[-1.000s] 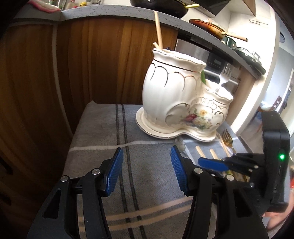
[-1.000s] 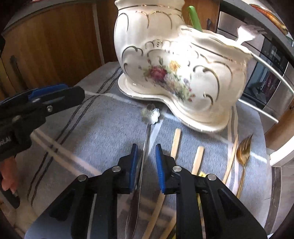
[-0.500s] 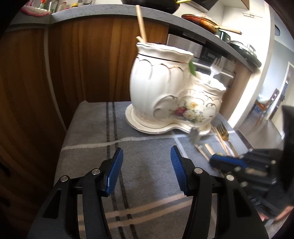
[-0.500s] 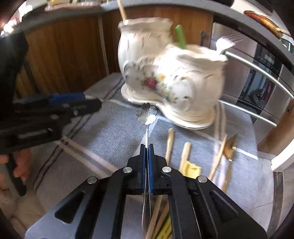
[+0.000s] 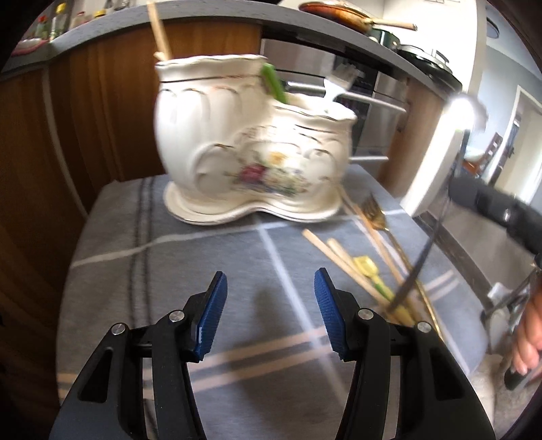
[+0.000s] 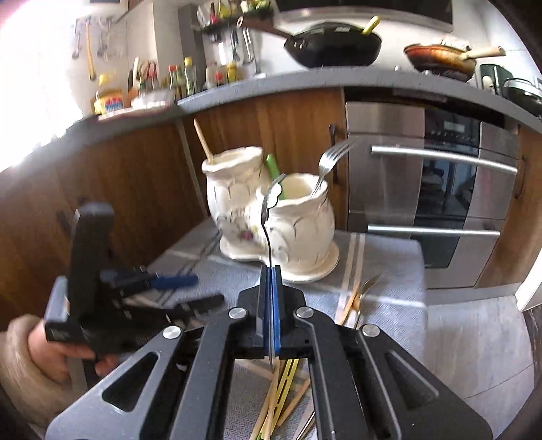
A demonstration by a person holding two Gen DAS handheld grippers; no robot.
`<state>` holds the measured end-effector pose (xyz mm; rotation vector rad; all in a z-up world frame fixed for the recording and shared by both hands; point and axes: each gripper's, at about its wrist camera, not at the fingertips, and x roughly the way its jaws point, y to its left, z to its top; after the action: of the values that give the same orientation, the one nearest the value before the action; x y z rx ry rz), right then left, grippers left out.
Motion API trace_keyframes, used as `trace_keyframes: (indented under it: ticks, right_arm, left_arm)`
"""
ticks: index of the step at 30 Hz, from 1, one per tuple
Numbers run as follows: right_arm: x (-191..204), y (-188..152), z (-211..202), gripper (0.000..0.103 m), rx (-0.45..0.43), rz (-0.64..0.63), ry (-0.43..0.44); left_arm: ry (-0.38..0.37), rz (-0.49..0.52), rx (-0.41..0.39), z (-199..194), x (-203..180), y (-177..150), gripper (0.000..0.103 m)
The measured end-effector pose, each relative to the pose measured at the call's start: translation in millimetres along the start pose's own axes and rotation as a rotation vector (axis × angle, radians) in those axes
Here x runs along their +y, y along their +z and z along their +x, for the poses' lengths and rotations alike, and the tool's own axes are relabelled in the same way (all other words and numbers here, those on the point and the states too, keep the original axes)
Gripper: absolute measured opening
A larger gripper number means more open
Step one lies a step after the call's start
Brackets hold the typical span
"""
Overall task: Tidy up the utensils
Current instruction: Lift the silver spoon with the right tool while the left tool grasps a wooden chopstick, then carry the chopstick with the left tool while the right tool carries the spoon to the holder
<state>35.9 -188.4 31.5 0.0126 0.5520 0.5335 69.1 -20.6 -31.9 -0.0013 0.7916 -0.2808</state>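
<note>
The left gripper (image 5: 269,316) is hovering low over the grey striped cloth (image 5: 169,257) that is covering the surface, its 2 blue pads (image 5: 211,316) standing wide apart with nothing between them. In the right wrist view this left gripper (image 6: 183,289) is sitting at the left, pointing toward the middle of the cloth.

Ahead of it, the white ceramic utensil holder (image 5: 250,149) is standing on its own white base, with 2 joined pots. The taller left pot is holding a wooden stick (image 5: 159,32); the lower right pot is holding a green-handled utensil (image 5: 272,83) and a silver fork (image 6: 330,162), tines up.

To the right of the holder, loose utensils are lying on the cloth: wooden sticks (image 5: 338,262), a yellow-green piece (image 5: 367,267) and a gold fork (image 5: 376,215).

Further right, the right gripper (image 6: 271,281) is clamping a slim silver spoon (image 6: 269,216) by its handle, blue pads pressed shut against it. The spoon is being held upright above the cloth, its bowl seen in front of the rim of the holder's lower pot; whether it is touching the holder cannot be told. In the left wrist view the spoon (image 5: 420,260) is showing as a dark, blurred, slanted bar above the loose utensils.
</note>
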Motion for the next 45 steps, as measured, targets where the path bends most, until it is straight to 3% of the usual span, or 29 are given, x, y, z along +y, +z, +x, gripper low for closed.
trace_keyframes:
  ticks: [11,15,23,29,32,38,45]
  right_arm:
    - [-21,12,-34,0.001,-0.101,0.032,-0.028]
    - [-26,13,-34,0.001,-0.1,0.04,-0.04]
    - [-27,11,-35,0.001,-0.1,0.04,-0.048]
    - [-26,10,-34,0.001,-0.094,0.04,-0.051]
    - [-26,10,-33,0.001,-0.086,0.037,-0.05]
    - [-26,9,-34,0.001,-0.084,0.039,-0.041]
    - [-22,10,-32,0.001,-0.086,0.034,-0.026]
  left_arm:
    - [-0.03,-0.004,0.045,15,-29,6,0.055]
    - [-0.055,0.01,0.072,24,-48,5,0.052]
    - [-0.01,0.047,0.129,41,-63,-1,0.035]
    - [0.02,0.083,0.14,46,-72,1,0.031]
    - [0.037,0.134,0.148,47,-79,2,0.014]
    - [-0.015,0.183,0.198,36,-63,-2,0.009]
    - [0.01,0.194,0.223,18,-35,-14,0.007]
